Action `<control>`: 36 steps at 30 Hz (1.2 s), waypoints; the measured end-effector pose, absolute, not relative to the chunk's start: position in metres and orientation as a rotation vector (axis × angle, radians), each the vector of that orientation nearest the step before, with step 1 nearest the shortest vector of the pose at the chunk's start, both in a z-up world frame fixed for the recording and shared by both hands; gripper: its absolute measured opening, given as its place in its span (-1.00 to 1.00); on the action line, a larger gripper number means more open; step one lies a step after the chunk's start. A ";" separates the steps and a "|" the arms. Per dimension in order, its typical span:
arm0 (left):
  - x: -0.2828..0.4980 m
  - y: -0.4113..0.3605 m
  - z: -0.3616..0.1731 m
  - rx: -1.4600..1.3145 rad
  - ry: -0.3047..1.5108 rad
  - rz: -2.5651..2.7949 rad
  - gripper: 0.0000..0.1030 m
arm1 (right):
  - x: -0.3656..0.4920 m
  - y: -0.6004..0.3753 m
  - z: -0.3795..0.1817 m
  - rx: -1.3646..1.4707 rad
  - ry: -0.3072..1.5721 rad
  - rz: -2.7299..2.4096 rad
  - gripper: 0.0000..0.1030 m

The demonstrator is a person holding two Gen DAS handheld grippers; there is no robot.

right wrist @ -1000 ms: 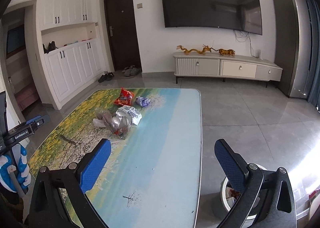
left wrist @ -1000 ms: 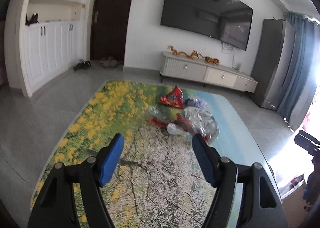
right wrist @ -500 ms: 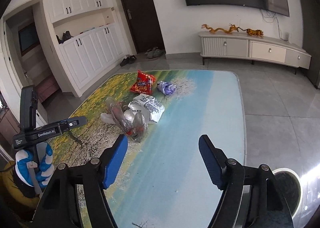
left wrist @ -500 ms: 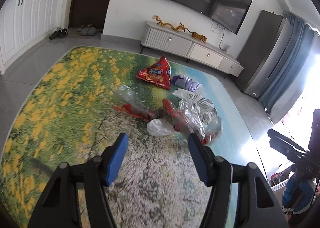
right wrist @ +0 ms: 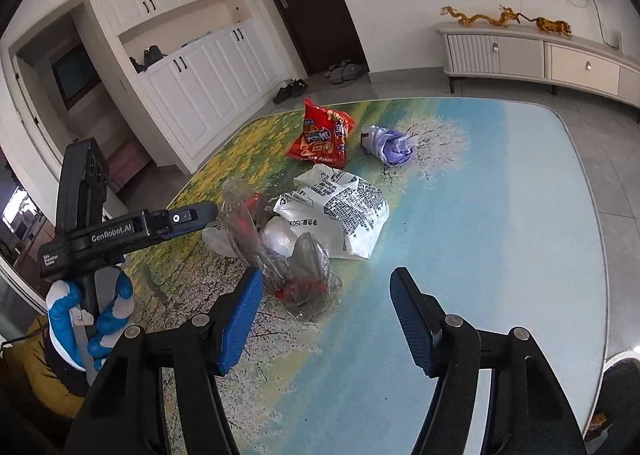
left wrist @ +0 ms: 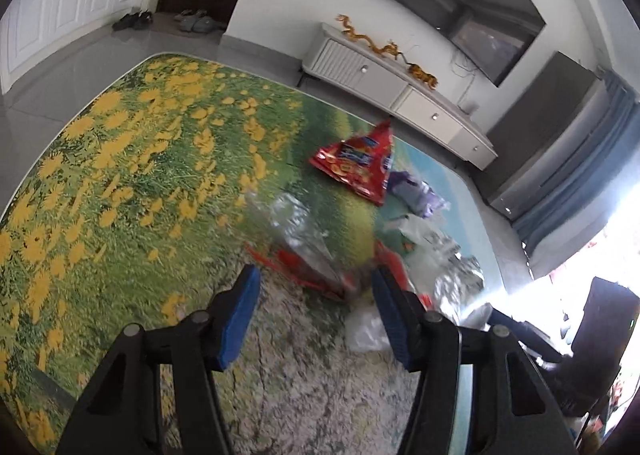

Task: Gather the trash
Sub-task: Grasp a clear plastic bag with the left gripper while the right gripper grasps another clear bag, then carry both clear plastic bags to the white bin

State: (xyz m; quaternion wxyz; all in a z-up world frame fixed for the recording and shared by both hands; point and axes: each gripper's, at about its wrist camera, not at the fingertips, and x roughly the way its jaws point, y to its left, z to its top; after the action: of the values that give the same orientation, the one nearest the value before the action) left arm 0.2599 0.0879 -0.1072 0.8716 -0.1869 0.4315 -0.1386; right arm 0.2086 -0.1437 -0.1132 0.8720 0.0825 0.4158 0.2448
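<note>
Lying in a loose heap near the middle of the printed tabletop (right wrist: 500, 235), the trash is what we are closing on from two sides. Nearest us is the crumpled clear wrapper with red inside (right wrist: 280, 255), its long axis running from the far left down toward the right gripper (right wrist: 326, 311); in the left wrist view the same wrapper (left wrist: 304, 251) is sitting straight ahead of the left gripper (left wrist: 316, 315), just beyond the blue pads.

Behind it we are noting a white printed bag (right wrist: 344, 211), then a red snack packet (right wrist: 324, 135) and a crumpled purple wrapper (right wrist: 386, 141) farther off, apart from the heap.

Both grippers are standing spread with nothing between the pads; both sets of jaws have just been narrowing while empty.

We are judging the relation this way: the clear wrapper's near end is lying just ahead and slightly left of the right gripper's gap, close to its left pad, while its far end is pointing at the left gripper (right wrist: 188, 217), which is reaching in from the left side, held by a blue-and-white gloved hand (right wrist: 88, 311). Each tool seems about equally near its own end. A grip across the narrow width looks easier than along the length.
</note>
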 end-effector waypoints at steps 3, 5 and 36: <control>0.276 0.085 -0.111 -0.399 0.927 -0.259 0.09 | 0.218 -0.141 -0.120 0.200 0.882 0.515 0.16; 0.284 0.081 -0.112 -0.401 0.939 -0.262 0.09 | 0.223 -0.141 -0.124 0.217 0.892 0.512 -0.01; 0.201 0.113 -0.040 -0.413 0.779 -0.185 -0.95 | 0.112 -0.184 -0.055 0.184 0.736 0.503 -0.95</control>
State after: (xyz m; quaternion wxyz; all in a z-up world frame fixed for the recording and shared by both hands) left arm 0.2015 0.1132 -0.0405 0.9003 -0.1995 0.3765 -0.0892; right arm 0.1118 -0.1836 -0.0549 0.8981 0.0891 0.3554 0.2431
